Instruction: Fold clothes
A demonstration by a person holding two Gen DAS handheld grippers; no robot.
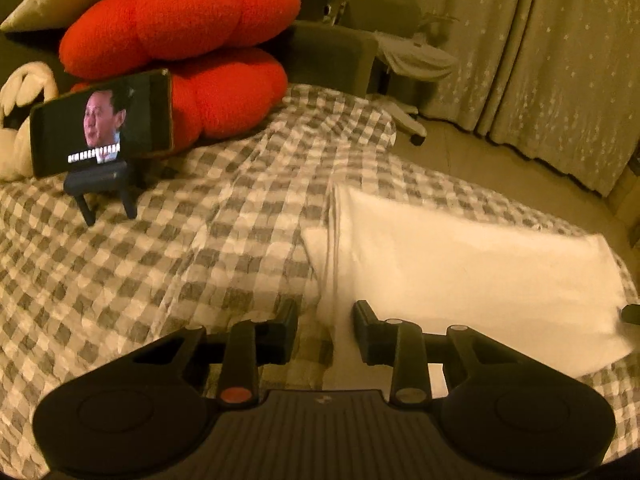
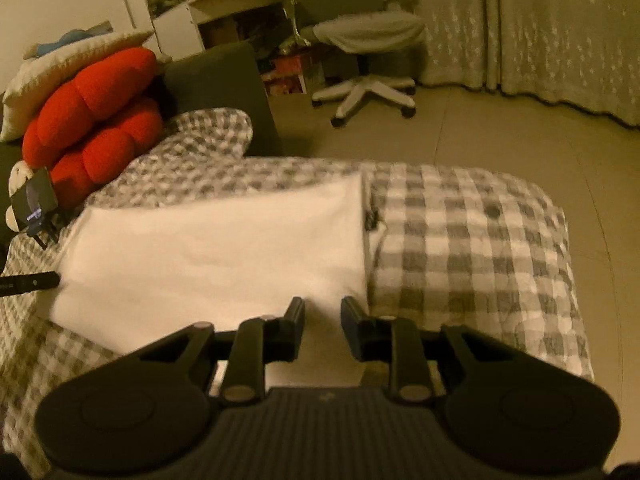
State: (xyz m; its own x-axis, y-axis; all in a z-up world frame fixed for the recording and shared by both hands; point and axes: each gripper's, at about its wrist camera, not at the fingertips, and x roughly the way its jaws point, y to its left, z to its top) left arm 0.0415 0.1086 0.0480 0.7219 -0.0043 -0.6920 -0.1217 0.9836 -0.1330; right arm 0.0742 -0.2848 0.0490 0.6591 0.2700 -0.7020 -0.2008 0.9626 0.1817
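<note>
A white garment lies folded into a flat rectangle on the grey-checked bed cover. My left gripper is open, low over the garment's left near corner, with the cloth's edge showing between its fingers. In the right wrist view the same garment fills the middle. My right gripper is open over its right near corner. A fingertip of the left gripper shows at the garment's left edge. A tip of the right gripper peeks in at the far right of the left wrist view.
A phone playing video stands on a small stand at the back left, before red cushions. An office chair and star-patterned curtains stand beyond the bed. The bed cover ends at the floor on the right.
</note>
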